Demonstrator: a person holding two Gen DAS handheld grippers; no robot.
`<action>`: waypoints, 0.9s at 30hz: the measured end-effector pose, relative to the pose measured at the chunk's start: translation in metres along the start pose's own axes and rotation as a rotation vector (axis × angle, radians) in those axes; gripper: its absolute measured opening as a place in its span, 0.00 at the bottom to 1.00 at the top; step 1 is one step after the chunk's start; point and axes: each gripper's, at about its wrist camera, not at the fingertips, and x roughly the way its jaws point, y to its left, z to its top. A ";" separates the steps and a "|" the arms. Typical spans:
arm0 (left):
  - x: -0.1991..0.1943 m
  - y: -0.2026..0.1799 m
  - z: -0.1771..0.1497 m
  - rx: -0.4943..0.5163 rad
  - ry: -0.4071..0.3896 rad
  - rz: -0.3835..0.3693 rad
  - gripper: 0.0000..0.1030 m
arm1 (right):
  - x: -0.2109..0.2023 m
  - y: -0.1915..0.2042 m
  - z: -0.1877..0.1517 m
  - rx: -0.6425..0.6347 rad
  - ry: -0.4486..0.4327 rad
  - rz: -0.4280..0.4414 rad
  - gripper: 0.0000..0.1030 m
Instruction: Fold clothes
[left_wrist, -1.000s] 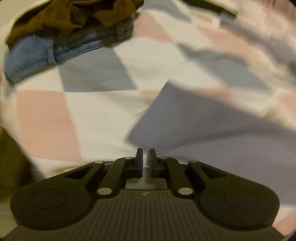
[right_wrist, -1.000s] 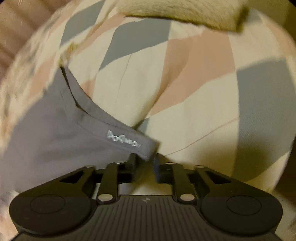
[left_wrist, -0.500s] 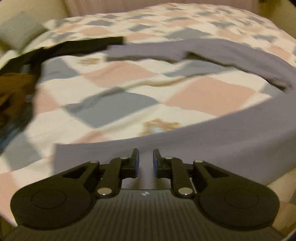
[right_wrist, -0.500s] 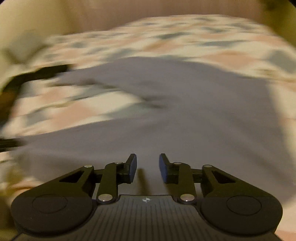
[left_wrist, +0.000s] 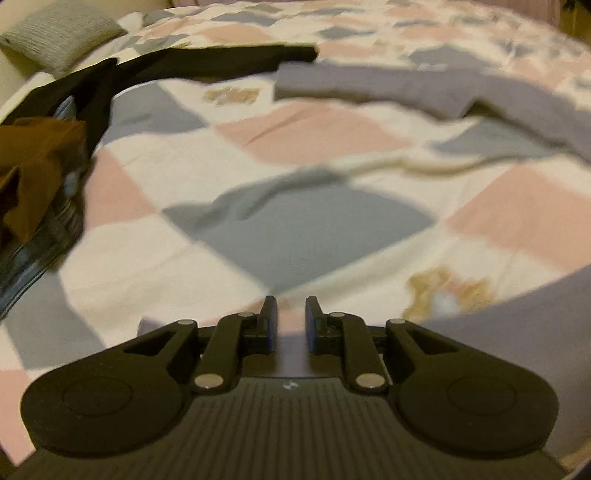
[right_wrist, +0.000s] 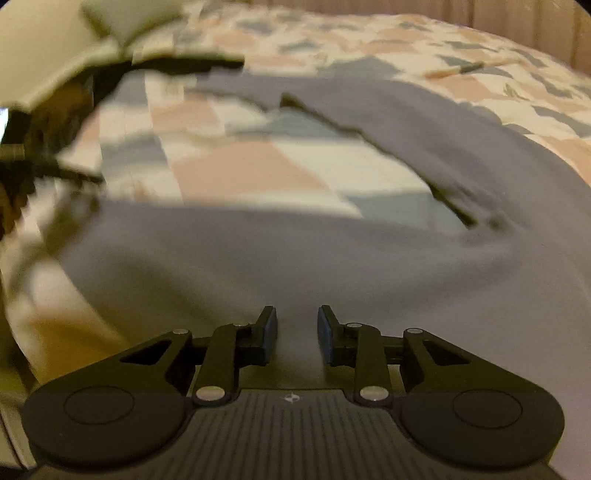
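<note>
both tools have parted further over the grey garment (right_wrist: 258, 258).

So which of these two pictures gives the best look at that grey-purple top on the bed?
The right wrist view: the grey-purple top fills most of it, body and one long sleeve. The left wrist view catches only that sleeve and a strip of hem at the right edge.
</note>
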 end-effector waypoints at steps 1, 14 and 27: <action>0.001 0.002 0.011 -0.010 -0.004 -0.026 0.15 | -0.001 -0.001 0.009 0.058 -0.023 -0.005 0.28; 0.147 0.078 0.165 -0.798 -0.038 -0.387 0.25 | 0.050 -0.079 0.069 0.871 -0.194 -0.033 0.34; 0.119 0.072 0.230 -0.261 -0.368 -0.192 0.00 | 0.055 -0.087 0.060 0.965 -0.168 -0.090 0.35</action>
